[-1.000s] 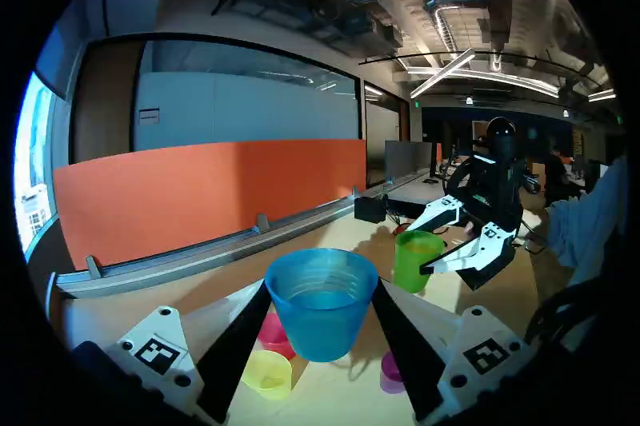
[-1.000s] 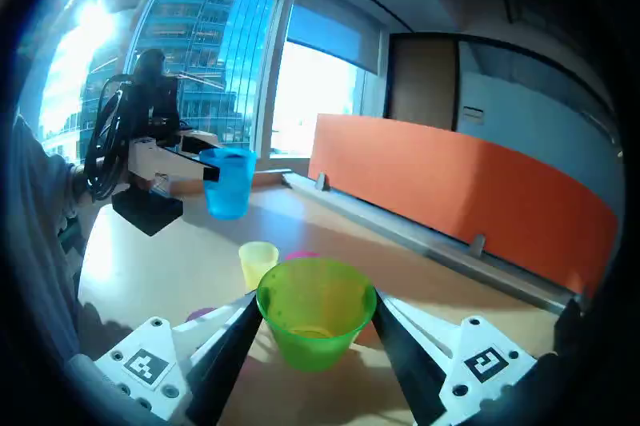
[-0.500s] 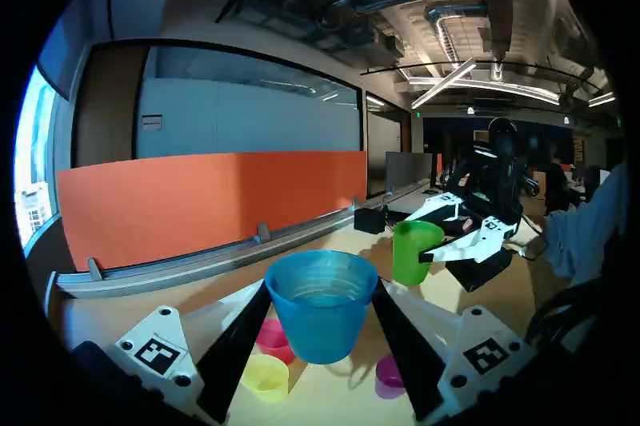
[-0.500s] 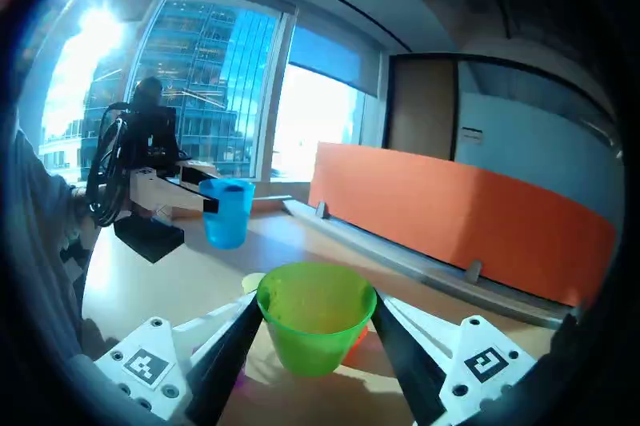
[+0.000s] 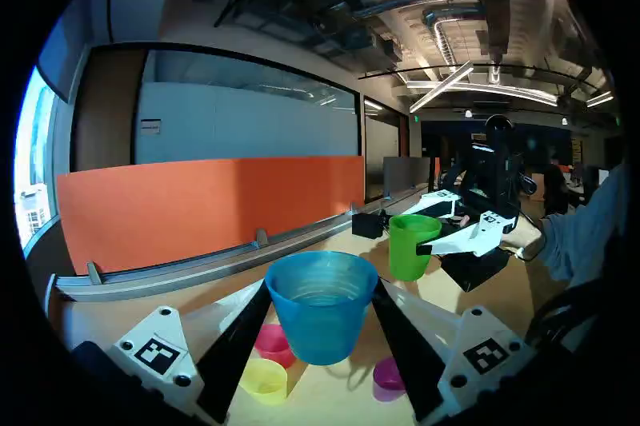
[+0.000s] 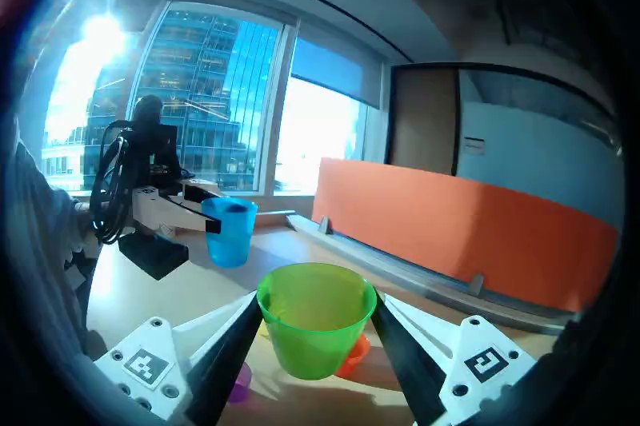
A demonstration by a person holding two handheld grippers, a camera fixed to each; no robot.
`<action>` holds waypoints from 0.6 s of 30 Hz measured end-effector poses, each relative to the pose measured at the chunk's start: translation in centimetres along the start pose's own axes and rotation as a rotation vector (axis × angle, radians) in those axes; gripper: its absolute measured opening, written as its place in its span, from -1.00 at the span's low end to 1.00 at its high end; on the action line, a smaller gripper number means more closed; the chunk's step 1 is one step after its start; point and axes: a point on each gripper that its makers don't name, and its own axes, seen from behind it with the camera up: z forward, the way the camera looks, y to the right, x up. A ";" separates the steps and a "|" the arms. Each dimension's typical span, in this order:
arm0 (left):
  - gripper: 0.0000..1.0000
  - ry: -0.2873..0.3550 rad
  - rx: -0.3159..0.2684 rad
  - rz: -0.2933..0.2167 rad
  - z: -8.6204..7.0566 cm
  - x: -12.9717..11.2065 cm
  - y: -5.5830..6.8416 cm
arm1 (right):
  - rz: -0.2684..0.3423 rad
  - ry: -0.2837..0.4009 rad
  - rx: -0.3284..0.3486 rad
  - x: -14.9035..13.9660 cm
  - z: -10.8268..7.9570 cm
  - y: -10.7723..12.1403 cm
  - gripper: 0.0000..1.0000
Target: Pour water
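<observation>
A blue cup (image 5: pixel 322 308) with water in it is held upright above the table, my left gripper (image 5: pixel 320 322) shut on its sides. The same blue cup (image 6: pixel 229 232) appears at the left of the right gripper view, held by the left gripper (image 6: pixel 210 224). A green cup (image 6: pixel 316 320) sits upright in my right gripper (image 6: pixel 316 338), whose fingers press on both its sides. In the left gripper view the green cup (image 5: pixel 411 246) hangs to the right, with the right gripper (image 5: pixel 424 242) shut on it.
Small cups stand on the wooden table (image 5: pixel 336 398) below: pink (image 5: pixel 274 343), yellow (image 5: pixel 264 380) and purple (image 5: pixel 389 373). An orange cup (image 6: pixel 354 354) and a purple one (image 6: pixel 239 383) show under the green cup. An orange partition (image 5: pixel 208 202) with a metal rail (image 5: pixel 216 254) runs behind. A person's sleeve (image 5: pixel 584 226) is at right.
Both grippers have risen with their cups; the small cups on the table sit lower in both views. The green cup has moved up and slightly nearer the blue one.
</observation>
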 end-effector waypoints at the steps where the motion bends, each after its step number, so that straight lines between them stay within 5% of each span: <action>1: 0.74 0.000 0.000 0.001 0.0 0.0 0.0 | 0.000 0.000 0.001 0.0 0.0 0.0 0.87; 18: 0.74 0.024 0.011 0.045 -0.1 1.2 -0.2 | 0.031 0.022 0.030 0.6 1.0 -0.7 0.85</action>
